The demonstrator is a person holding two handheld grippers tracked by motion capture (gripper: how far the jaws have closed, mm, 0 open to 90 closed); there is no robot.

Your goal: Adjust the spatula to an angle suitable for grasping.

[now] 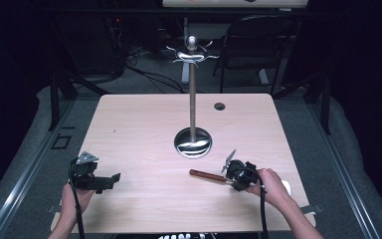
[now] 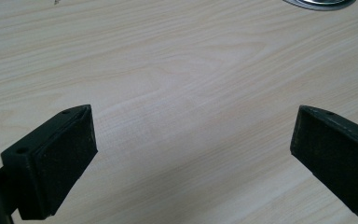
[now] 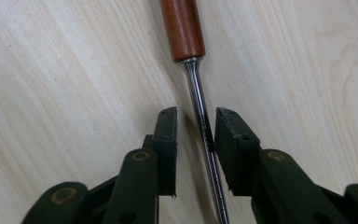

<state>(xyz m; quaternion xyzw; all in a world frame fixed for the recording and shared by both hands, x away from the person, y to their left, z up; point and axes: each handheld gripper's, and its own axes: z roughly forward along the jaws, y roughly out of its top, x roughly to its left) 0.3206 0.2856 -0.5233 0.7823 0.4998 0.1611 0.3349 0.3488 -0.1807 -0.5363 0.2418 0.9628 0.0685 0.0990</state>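
Left gripper point(image 1: 110, 178): lower left, jaws gaped wide over bare table point(image 1: 139, 129).
Right gripper point(image 3: 195, 135): jaws straddled utensil point(image 3: 200, 112) shaft, not clamping.
Stand point(image 1: 192, 141): centre, just beyond the handle.

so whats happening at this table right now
A person holds a two-jaw gripper in each hand over a light wooden table. The right gripper straddles the thin metal shaft of a wooden-handled utensil lying flat on the table, jaws narrow but not clearly clamped. The left gripper is wide open over bare wood. A tall chrome hook stand stands beyond.
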